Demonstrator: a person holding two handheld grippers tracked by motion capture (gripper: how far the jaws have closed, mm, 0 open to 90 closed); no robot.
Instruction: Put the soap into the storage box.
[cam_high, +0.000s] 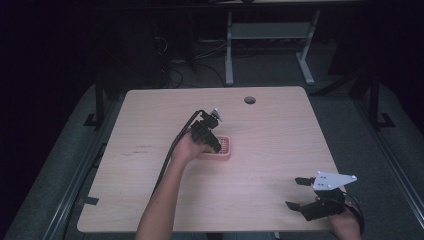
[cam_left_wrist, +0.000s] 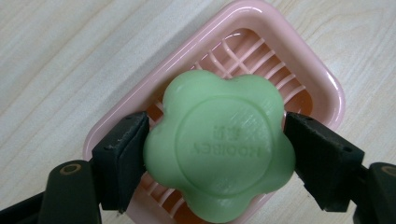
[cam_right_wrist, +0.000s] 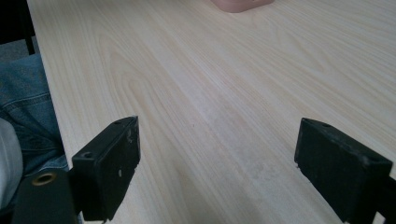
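Observation:
A green flower-shaped soap is held between the two black jaws of my left gripper, just above a pink slatted soap dish. From above, the left gripper points down over the pink soap dish at the table's middle. My right gripper rests near the front right corner of the table, jaws wide apart. Its own camera shows the right gripper open over bare wood, with an edge of the pink soap dish far ahead.
The light wooden table has a round cable hole near its back edge. A person's jeans-clad leg shows beside the table's front edge. Beyond the table stand the white legs of a desk.

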